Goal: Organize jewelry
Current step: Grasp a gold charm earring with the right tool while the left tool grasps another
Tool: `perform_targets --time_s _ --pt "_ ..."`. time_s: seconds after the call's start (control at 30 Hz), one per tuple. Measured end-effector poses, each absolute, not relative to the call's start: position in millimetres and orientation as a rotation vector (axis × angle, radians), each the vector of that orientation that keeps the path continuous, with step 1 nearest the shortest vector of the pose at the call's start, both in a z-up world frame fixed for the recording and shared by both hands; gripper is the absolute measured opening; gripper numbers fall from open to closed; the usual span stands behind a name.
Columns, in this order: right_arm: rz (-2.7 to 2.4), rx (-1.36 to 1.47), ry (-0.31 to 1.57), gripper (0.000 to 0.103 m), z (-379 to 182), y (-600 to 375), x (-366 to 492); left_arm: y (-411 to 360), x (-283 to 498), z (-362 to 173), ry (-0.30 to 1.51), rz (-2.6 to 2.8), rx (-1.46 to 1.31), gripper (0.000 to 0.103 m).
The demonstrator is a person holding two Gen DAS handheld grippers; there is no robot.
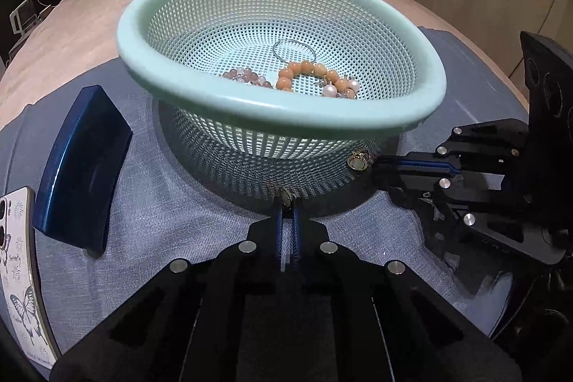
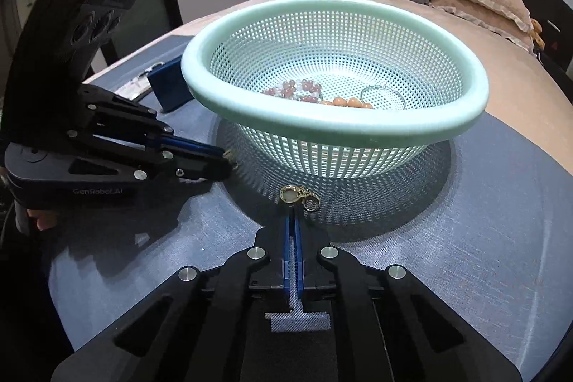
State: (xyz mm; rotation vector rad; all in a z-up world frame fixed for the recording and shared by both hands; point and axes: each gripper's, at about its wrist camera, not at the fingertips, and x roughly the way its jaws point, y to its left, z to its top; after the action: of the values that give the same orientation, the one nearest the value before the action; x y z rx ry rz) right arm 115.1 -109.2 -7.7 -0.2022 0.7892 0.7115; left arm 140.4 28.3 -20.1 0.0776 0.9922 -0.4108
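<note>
Right at the tip of my left tongs (image 1: 286, 199) sits a small gold piece of jewelry (image 1: 285, 195), and the two blue fingers are squeezed tight on it. It hangs just in front of the low wall of the green basket (image 1: 283, 110). My right tongs (image 2: 294, 203) are squeezed too, and they pinch a gold earring (image 2: 298, 195) with a round pale stone and a little ring on it. That earring is at the very tip, down low by the foot of the basket, over the blue cloth (image 2: 465, 238). Both tongs point in at the basket from two sides, and their tips are near each other. Inside the basket lie an orange bead bracelet (image 1: 308, 74), a pink bead bracelet (image 1: 247, 77), some white pearls (image 1: 335, 90) and a thin wire ring (image 1: 295, 51). On the cloth off to my left is a dark blue box (image 1: 82, 167), and beside it is a phone (image 1: 21, 274) with a butterfly case.
</note>
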Motion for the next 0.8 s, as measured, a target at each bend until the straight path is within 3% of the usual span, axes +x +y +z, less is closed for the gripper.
perform_targets --time_s 0.1,0.23,0.4,0.57,0.63,0.8 --pt "0.699 -0.192 0.794 0.007 -6 -113 117 29 138 -20 0.993 -0.406 0.084 0.003" --pt "0.705 -0.187 0.817 0.03 -7 -111 123 29 138 -19 0.999 -0.392 0.101 0.003" --pt "0.686 -0.209 0.82 0.035 -8 -100 121 30 134 -16 1.008 -0.374 0.123 0.003" --pt "0.642 -0.25 0.833 0.031 -11 -88 125 29 134 -15 1.021 -0.361 0.126 0.003" --pt "0.619 -0.254 0.828 0.017 -11 -88 125 30 135 -14 1.025 -0.357 0.123 0.003" --pt "0.606 -0.251 0.832 0.015 -6 -94 123 31 130 -12 1.036 -0.347 0.136 0.003"
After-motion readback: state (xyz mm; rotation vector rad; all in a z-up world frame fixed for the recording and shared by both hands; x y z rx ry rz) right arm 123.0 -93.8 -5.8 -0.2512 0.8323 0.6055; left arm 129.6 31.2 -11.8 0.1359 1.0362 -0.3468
